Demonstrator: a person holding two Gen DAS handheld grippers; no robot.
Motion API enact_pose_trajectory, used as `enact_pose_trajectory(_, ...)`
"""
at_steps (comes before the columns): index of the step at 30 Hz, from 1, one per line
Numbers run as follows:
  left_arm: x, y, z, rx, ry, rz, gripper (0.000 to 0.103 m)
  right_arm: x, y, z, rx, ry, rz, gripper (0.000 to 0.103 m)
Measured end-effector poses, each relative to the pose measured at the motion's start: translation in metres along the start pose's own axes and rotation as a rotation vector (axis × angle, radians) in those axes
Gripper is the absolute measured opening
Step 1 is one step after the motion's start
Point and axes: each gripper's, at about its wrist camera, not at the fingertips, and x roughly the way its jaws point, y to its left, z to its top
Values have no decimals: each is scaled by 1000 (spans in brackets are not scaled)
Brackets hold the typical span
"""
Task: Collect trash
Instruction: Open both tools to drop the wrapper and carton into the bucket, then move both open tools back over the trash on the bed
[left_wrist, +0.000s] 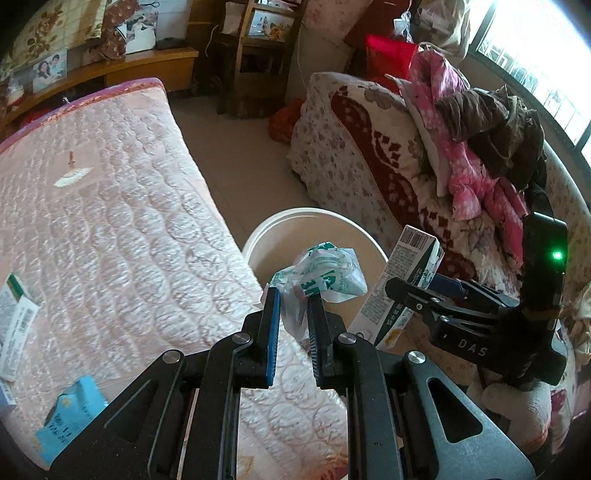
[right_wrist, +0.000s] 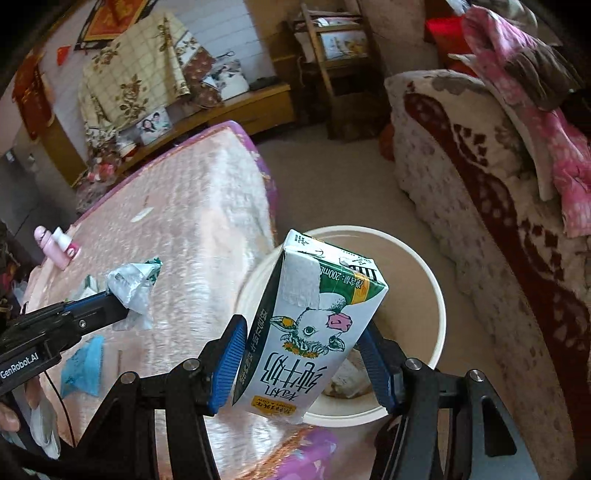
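We see the left hand-held gripper (left_wrist: 293, 295) closed on a crumpled plastic bag (left_wrist: 325, 271), white with green print. The bag is pinched between the two blue pads and its loose part bulges out past the fingertips. In the left wrist view the bag hangs in front of the near rim of a white bucket (left_wrist: 284, 221), which stands on the floor between the bed (left_wrist: 110, 206) and a sofa (left_wrist: 354, 147) with a flowered cover.

The right hand-held gripper (right_wrist: 303, 347) grips a milk carton (right_wrist: 314, 321), white and green with a cow's face drawn on it. The blue pads press on its two opposite sides, and the carton stands tilted, its top end away from the camera. In the right wrist view the carton is in front of the bucket's opening; at the bottom of the bucket lies something pale that we cannot identify.

On the pink quilted bed more things lie: a blue wrapper (left_wrist: 70, 410) near the edge, a flat white and green package (left_wrist: 14, 325) and a small pink bottle (right_wrist: 55, 245). On the sofa there is a heap of pink and brown clothes (left_wrist: 476, 147).
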Motion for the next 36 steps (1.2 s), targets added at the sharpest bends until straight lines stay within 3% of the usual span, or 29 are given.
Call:
enact_pose_trajectory(21,35,-14,2,5,10,-4,13,28,-28,-5,57,36,-53,59)
enact_pose_trajectory(23,37,-13,3,-1,12,-6,18,29,-30,-4,62,34,-50,59)
enact_pose_trajectory(25,38,-11,3,-14,17,-16,36,30,-31,-4,67,30,-57,59)
enact_pose_trajectory(27,38,-9,3,-24,18,-22,42,30,-33,-4,76,29,-61,59)
enact_pose_trajectory(36,25,-5,-3,-20,2,3,43,33,-29,-6,74,49,-42,59)
